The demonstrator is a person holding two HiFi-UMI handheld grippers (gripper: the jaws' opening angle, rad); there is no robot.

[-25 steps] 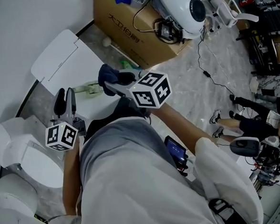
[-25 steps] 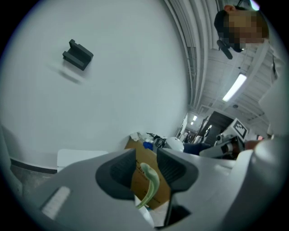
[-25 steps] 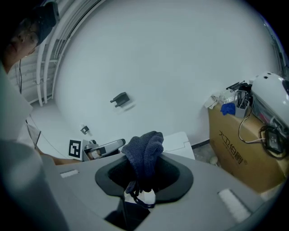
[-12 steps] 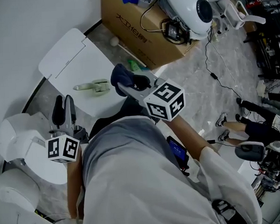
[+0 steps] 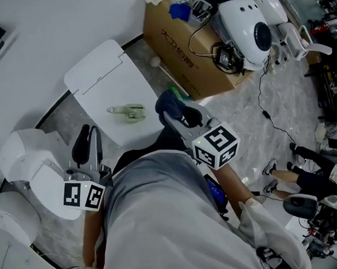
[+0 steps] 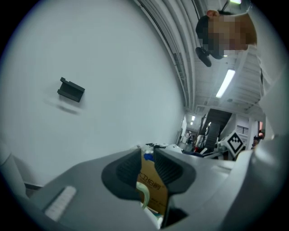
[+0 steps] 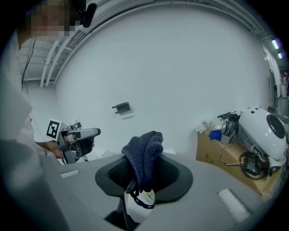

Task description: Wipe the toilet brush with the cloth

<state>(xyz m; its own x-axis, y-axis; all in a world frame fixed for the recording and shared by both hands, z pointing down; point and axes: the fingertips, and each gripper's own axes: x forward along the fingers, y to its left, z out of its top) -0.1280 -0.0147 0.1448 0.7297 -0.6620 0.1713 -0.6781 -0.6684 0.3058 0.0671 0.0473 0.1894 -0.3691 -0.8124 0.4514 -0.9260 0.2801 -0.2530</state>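
With the cloth pinched in the fingers of your right gripper, let the empty, barely spread left gripper first steady the toilet brush.

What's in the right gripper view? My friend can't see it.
The right hand-held gripper pinches a dark blue cloth. Behind it are a white wall, the left hand-held gripper at left and a cardboard box at right.
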